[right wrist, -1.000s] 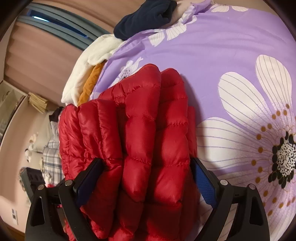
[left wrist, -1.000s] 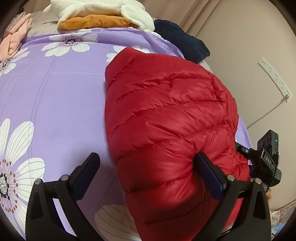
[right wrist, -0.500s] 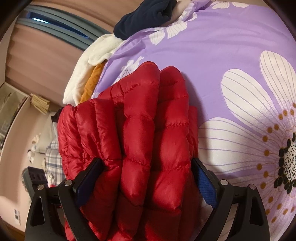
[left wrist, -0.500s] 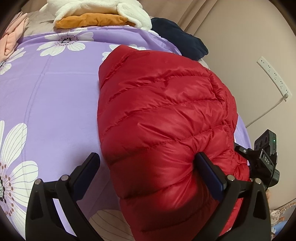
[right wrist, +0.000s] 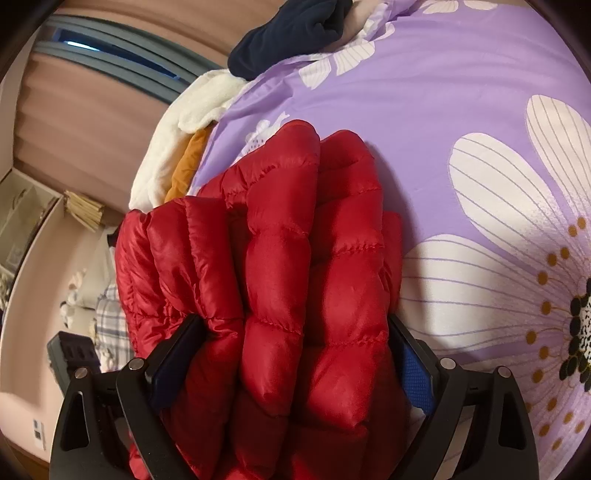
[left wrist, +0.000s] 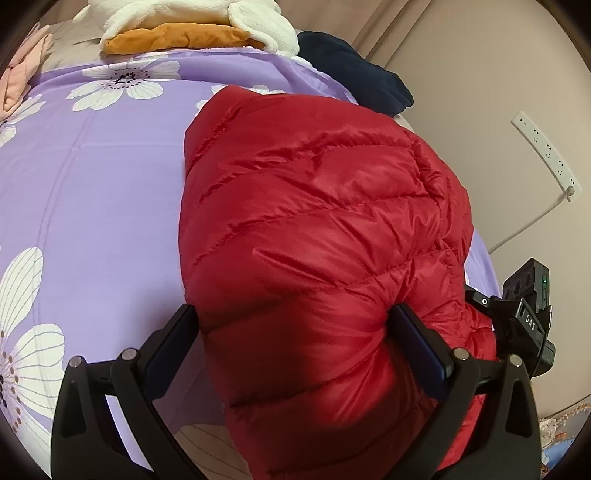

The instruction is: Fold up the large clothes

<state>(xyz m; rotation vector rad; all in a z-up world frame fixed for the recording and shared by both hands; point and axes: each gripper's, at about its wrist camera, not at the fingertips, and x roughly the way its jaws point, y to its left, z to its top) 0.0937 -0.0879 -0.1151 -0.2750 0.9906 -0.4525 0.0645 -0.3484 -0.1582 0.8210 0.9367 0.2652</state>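
Note:
A red quilted down jacket (left wrist: pixel 314 229) lies folded into a thick bundle on the purple flowered bedspread (left wrist: pixel 92 192). My left gripper (left wrist: pixel 295 328) stands open at full width around the bundle's near end. Its right finger (left wrist: pixel 417 339) presses into the padding and its left finger (left wrist: pixel 173 343) touches the jacket's edge. In the right wrist view the jacket (right wrist: pixel 295 266) shows stacked puffy layers. My right gripper (right wrist: pixel 295 343) is just as wide open, with the layers bulging between both fingers. The right gripper's body (left wrist: pixel 524 317) shows past the jacket's right side.
White and orange clothes (left wrist: pixel 184 26), a navy garment (left wrist: pixel 354 70) and a pink one (left wrist: pixel 18 81) lie along the bed's far edge. A wall with a power strip (left wrist: pixel 543 155) stands close on the right. Shelves and checked bedding (right wrist: pixel 107 314) are beyond the bed.
In the left wrist view the jacket has slid leftward between the fingers, and its edge now meets the left finger. In the right wrist view the bedspread's flower has shifted slightly right. Both jaw widths are unchanged.

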